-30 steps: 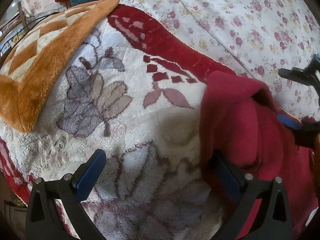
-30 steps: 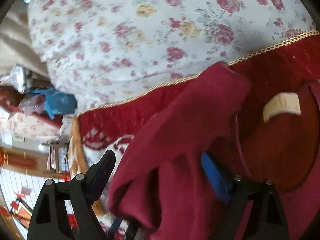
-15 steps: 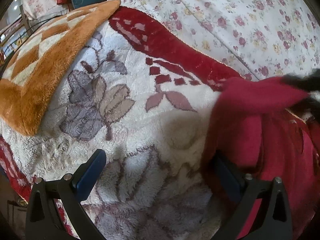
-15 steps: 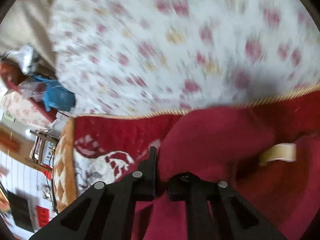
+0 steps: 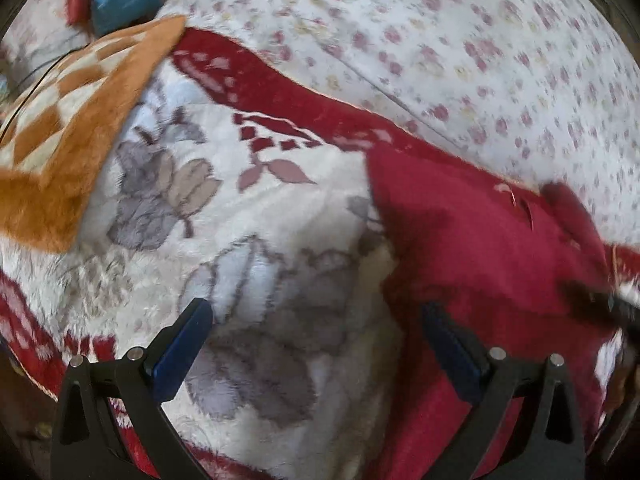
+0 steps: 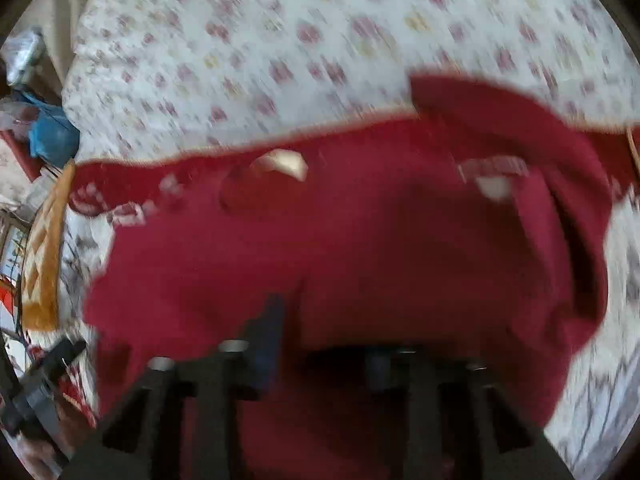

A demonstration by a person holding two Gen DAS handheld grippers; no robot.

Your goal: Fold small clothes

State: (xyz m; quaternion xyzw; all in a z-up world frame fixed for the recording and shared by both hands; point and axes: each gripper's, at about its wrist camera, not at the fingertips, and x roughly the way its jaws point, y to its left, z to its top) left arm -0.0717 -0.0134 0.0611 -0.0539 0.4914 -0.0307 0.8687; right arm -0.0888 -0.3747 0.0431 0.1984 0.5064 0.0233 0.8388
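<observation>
Claw state first: the right gripper [image 6: 320, 344] has its jaws opening, and the blur hides whether any cloth is caught between them, though the red garment [image 6: 360, 248] fills the view right up to its fingers. The left gripper [image 5: 316, 344] stands wide open with nothing between its 2 blue pads; its right finger [image 5: 452, 348] lies against the garment's near edge and its left one [image 5: 180, 348] hangs over the bare blanket [image 5: 240, 272].

That blanket, white plush with grey leaves and a red border, is the bed everything lies on, with a floral sheet [image 5: 460, 40] beyond it and an orange checked cloth [image 5: 68, 132] off to the left.

On the blanket, the garment [image 5: 480, 260] spreads as 1 broad red sheet. From the left wrist it lies to the right of the claw, its left edge running away from the camera towards the sheet. From the right wrist it lies straight ahead and underneath, its long axis crossing the view from left to right, with a folded flap [image 6: 540, 160] at the far right and a pale neck label [image 6: 284, 162] near the far edge.

So the right gripper is over the cloth and nearer its body, while the left sits only at the margin. I judge the next fold turns on that left edge: the left claw need only shift right to take it.
</observation>
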